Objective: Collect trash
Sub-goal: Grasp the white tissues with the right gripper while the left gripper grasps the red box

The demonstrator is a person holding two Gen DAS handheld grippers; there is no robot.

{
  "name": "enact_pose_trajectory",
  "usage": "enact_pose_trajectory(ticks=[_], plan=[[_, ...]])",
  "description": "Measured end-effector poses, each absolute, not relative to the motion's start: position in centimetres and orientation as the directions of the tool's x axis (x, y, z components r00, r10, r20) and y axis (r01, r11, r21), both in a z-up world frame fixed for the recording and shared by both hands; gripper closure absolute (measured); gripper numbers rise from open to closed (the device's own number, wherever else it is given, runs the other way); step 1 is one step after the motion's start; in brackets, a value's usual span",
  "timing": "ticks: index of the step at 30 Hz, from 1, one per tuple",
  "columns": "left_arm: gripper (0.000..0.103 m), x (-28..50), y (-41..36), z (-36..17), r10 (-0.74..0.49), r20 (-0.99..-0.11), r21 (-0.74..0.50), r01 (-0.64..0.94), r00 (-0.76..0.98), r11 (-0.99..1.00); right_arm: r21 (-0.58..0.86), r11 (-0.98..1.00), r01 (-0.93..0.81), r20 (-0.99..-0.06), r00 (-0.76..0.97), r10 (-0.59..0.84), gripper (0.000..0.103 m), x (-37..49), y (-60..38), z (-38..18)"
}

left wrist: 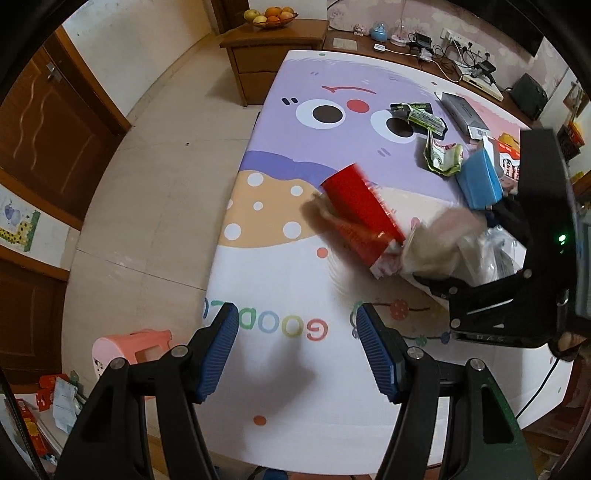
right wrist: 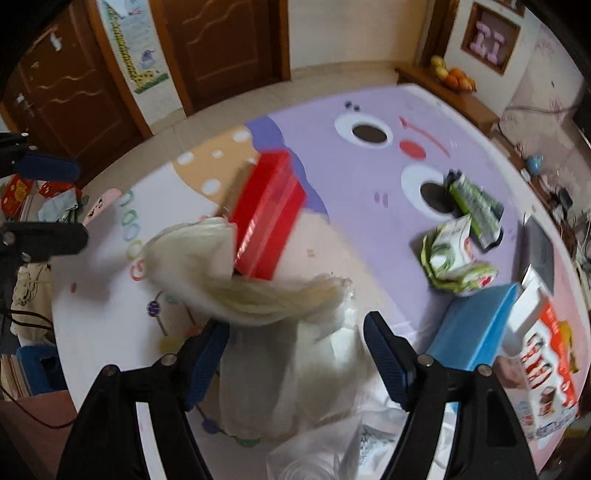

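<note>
A red box (left wrist: 360,212) lies blurred on the cartoon tablecloth, its far end against the mouth of a white plastic bag (left wrist: 439,243). In the right wrist view the red box (right wrist: 267,216) sits at the bag's opening (right wrist: 258,295). My left gripper (left wrist: 297,350) is open and empty above the table near its front edge. My right gripper (right wrist: 295,354) is open, with the bag lying between and under its fingers. A crumpled green-white wrapper (right wrist: 454,254), green packets (right wrist: 476,206) and a blue box (right wrist: 476,328) lie to the right.
A grey box (left wrist: 465,112) and a red-white snack box (right wrist: 546,365) lie at the table's right side. A pink stool (left wrist: 133,350) stands on the floor to the left. A wooden cabinet with a fruit bowl (left wrist: 271,18) stands beyond the table.
</note>
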State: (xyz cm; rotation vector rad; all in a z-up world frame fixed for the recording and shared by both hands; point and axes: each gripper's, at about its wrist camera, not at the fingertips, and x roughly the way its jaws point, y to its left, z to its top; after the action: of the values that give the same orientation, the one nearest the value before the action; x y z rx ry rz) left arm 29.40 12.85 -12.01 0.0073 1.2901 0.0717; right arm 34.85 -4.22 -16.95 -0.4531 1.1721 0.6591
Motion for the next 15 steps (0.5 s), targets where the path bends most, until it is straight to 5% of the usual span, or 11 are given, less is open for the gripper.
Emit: enact_pose_trajectory(ticks=[3,8,15], plan=[[0.038,30.2,13.2,-12.1,0.042,-0.960,0.028,-0.055,0.276,0.998,0.067,0.762,-0.644,-0.949,0.194,0.248,0.032,35.1,-4.9,-17.6],[0.038,31.4,13.8,-12.0,-0.001,-0.960,-0.022,-0.071,0.280,0.997,0.166,0.803,-0.572,-0.921,0.200,0.333,0.072,34.8,-6.2,-16.4],[0.038,32.9,14.6,-12.1,-0.106,-0.958,-0.145,-0.129,0.266,0.981,0.250,0.835,-0.490,-0.867,0.271,0.418,0.080,33.6,-8.5,-14.4]])
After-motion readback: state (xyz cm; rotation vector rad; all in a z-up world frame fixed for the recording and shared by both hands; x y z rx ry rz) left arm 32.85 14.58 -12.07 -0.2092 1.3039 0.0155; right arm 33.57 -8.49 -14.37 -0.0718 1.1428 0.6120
